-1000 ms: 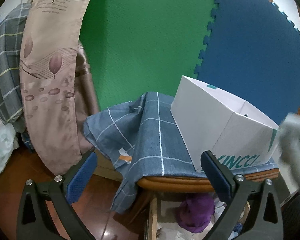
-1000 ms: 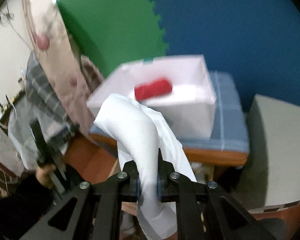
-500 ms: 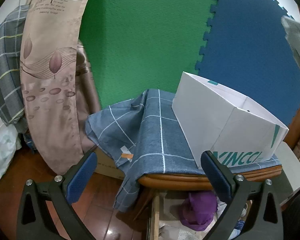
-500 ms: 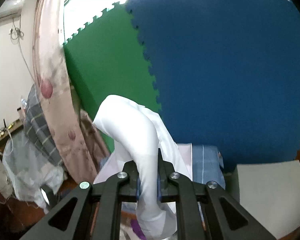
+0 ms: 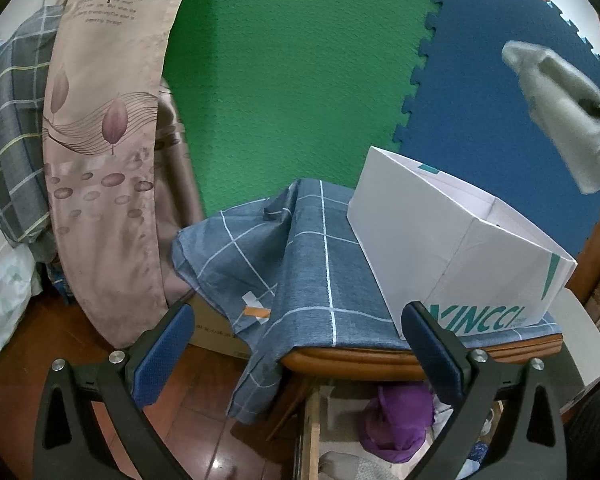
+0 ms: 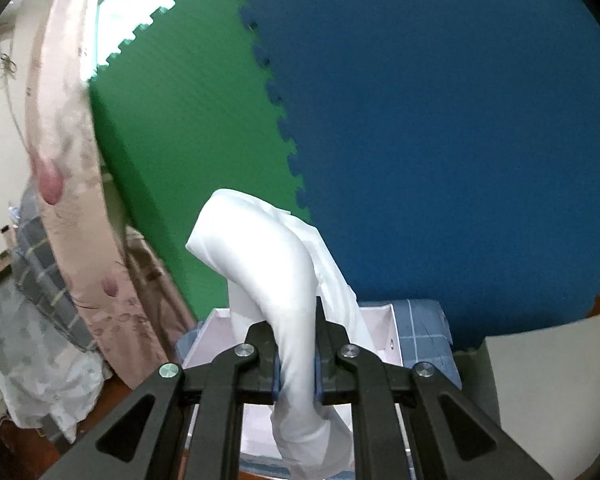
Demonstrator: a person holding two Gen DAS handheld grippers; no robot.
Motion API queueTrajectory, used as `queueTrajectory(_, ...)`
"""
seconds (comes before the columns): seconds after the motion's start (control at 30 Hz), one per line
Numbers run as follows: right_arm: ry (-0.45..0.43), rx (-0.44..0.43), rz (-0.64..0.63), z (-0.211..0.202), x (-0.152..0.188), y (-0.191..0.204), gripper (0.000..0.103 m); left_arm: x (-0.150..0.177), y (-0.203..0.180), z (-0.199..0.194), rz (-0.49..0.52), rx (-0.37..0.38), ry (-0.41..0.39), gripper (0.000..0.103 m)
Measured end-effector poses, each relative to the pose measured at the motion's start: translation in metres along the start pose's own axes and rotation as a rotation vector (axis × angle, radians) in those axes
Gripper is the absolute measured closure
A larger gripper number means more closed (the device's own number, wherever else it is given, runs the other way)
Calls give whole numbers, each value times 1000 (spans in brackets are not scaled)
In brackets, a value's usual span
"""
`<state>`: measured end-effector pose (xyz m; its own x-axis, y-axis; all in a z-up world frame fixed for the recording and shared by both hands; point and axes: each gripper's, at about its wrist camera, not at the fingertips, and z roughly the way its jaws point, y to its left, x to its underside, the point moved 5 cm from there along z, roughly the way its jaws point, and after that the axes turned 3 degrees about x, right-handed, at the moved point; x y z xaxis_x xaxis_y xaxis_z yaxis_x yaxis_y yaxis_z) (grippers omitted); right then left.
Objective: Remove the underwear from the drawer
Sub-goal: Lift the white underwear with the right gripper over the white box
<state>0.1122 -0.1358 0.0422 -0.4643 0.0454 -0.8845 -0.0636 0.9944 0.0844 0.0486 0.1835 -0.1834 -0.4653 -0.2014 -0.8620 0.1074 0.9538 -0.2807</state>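
Note:
My right gripper (image 6: 296, 340) is shut on white underwear (image 6: 260, 248), which folds over the fingers and hangs above the white box (image 6: 392, 336). In the left wrist view the same underwear (image 5: 560, 108) hangs high at the right, above the white XINCCI box (image 5: 452, 248) on the small table. My left gripper (image 5: 296, 352) is open and empty, in front of the table's edge. Below it the open drawer (image 5: 312, 432) holds purple underwear (image 5: 396, 420) and other clothes.
A blue checked cloth (image 5: 300, 256) covers the wooden table (image 5: 360, 360). A beige leaf-print curtain (image 5: 100, 140) hangs at the left. Green and blue foam mats (image 5: 300, 80) line the wall. A grey block (image 6: 548, 392) stands right of the table.
My right gripper has carried the white underwear up from beside the box, then slightly down, so it hangs over the box. The left gripper has barely moved.

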Motion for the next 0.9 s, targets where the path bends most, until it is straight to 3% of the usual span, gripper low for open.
queueTrajectory(0.5,181,180,-60,89,78,-11,92,1,2,-2,-4,-1,-3,1)
queueTrajectory(0.9,220,221,-88,106,99,-17,92,2,1,-1,-1,-3,-3,1)
